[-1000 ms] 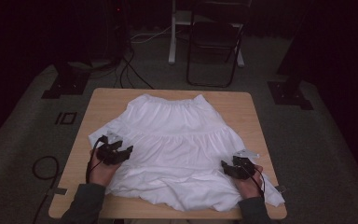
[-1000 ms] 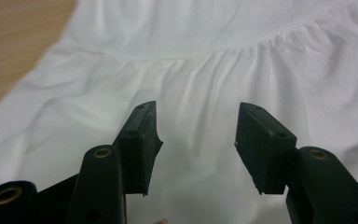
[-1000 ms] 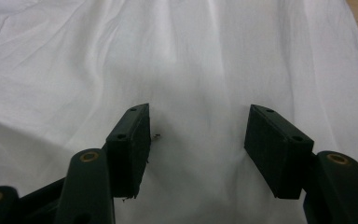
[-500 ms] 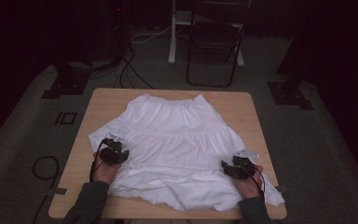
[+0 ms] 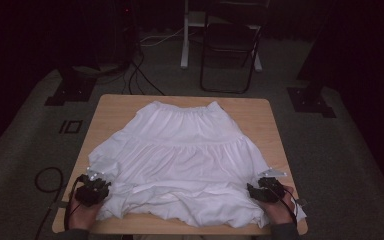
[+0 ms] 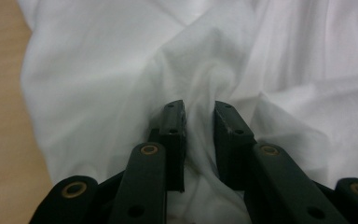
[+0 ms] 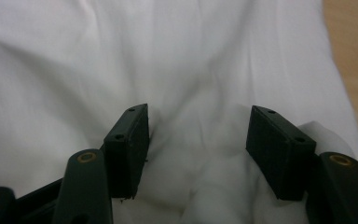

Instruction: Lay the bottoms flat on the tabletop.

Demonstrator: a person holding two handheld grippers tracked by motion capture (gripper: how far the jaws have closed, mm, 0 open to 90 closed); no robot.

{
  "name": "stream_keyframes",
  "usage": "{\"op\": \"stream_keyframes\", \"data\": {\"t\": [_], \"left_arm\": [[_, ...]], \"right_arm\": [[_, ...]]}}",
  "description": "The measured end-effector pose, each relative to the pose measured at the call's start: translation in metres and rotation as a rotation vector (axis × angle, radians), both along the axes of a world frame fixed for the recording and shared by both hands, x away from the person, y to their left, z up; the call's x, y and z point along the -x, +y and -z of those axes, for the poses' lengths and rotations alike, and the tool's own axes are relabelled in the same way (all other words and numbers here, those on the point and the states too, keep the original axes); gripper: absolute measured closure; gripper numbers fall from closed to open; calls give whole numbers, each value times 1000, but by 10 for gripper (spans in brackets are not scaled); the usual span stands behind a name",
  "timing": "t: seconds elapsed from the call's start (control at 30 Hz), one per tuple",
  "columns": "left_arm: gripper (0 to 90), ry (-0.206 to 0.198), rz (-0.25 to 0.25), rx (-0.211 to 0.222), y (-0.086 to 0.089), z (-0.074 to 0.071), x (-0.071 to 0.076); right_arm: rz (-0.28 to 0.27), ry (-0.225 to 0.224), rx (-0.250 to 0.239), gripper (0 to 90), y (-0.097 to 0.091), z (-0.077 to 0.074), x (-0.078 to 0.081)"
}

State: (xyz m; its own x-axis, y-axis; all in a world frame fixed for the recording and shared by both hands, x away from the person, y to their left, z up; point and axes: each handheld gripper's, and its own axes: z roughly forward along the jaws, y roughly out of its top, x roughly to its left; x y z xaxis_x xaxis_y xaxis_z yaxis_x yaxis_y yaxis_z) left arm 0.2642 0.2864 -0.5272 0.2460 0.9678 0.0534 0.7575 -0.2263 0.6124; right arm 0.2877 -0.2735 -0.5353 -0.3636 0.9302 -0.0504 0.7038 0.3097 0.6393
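Note:
A white skirt (image 5: 180,150) lies spread on the wooden table (image 5: 260,115), waistband at the far side and rumpled hem toward me. My left gripper (image 5: 105,188) sits at the hem's near left corner. In the left gripper view its jaws (image 6: 199,109) have just been closing and now pinch a raised ridge of the skirt's cloth (image 6: 98,70). My right gripper (image 5: 252,191) rests on the hem's near right corner. Its jaws (image 7: 198,114) stand wide apart, a soft mound of the skirt (image 7: 191,46) lying loosely between them.
Bare wood borders the skirt on the left (image 6: 0,116) and right (image 7: 354,56). Beyond the table stand a dark folding chair (image 5: 230,45) and a white post (image 5: 185,35). Black floor stands (image 5: 70,87) (image 5: 310,97) and cables (image 5: 47,177) lie on the grey carpet.
My left gripper slid toward me and to the left along the skirt's edge, down to the hem corner, and its jaws narrowed onto a fold. The right gripper barely shifted.

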Motion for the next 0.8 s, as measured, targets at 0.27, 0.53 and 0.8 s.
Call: {"op": "stream_keyframes", "data": {"t": [0.27, 0.53, 0.8], "left_arm": [[735, 7, 33, 19, 0, -1, 34], [562, -139, 108, 65, -11, -42, 17], [500, -176, 160, 53, -28, -50, -59]], "right_arm": [[13, 28, -15, 390, -21, 0, 34], [-19, -24, -2, 395, -5, -18, 26], [-18, -38, -36, 383, 18, -26, -25]]}}
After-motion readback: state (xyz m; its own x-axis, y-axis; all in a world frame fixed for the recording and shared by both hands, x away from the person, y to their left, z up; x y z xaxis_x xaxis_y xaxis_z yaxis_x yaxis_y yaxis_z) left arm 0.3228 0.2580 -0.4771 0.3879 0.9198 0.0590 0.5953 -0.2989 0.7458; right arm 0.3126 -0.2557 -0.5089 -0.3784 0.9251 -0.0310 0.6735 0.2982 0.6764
